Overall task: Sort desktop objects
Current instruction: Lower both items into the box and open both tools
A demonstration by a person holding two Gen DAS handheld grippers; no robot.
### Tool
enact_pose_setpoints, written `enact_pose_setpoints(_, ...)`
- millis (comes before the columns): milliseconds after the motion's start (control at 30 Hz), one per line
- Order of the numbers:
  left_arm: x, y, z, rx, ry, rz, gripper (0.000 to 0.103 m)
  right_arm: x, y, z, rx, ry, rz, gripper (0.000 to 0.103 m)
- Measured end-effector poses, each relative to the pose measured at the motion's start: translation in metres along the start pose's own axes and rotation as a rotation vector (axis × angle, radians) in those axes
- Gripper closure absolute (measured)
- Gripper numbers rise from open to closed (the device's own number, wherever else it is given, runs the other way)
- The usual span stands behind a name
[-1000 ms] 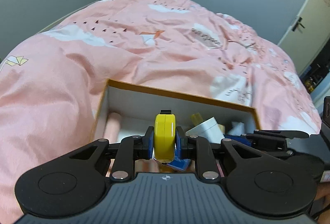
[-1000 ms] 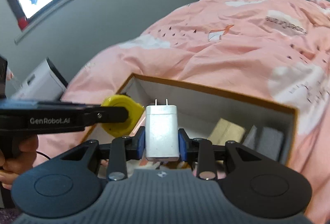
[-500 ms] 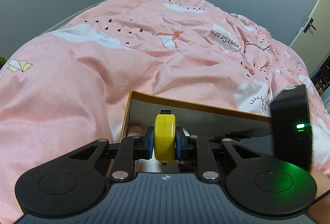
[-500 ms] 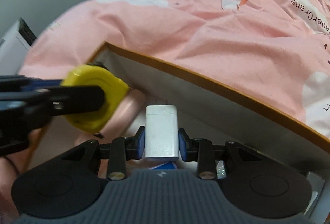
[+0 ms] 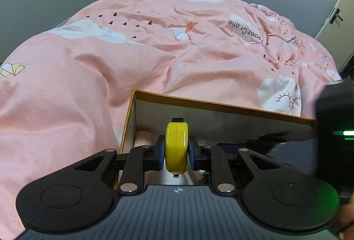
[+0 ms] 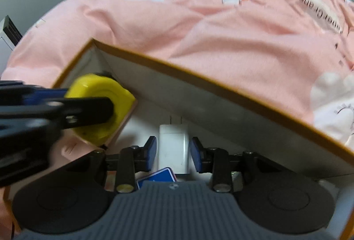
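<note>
Pink duvet, one box, two grippers, perhaps two items.

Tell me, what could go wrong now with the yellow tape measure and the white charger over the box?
1. The right tongs look open beside the charger; it may tip onto the blue card.
2. The left tongs grip the tape measure close to the box wall, so it could knock the rim.
3. Both tongs crowd one corner and might bump.
</note>
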State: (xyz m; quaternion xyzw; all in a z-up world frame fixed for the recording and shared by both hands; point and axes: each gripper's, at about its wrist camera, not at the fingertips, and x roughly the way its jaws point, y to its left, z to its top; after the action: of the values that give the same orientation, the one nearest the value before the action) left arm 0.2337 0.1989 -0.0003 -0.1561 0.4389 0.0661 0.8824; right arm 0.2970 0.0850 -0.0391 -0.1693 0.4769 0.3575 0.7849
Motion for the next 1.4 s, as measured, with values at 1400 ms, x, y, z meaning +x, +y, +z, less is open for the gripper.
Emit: enact_pose_setpoints(1400, 0.03, -0.016, -0.016, 0.037, 0.089, 0.069, 0.078, -0.129, -0.023, -0.131, 0.13, -0.232, 0.026, 0.066)
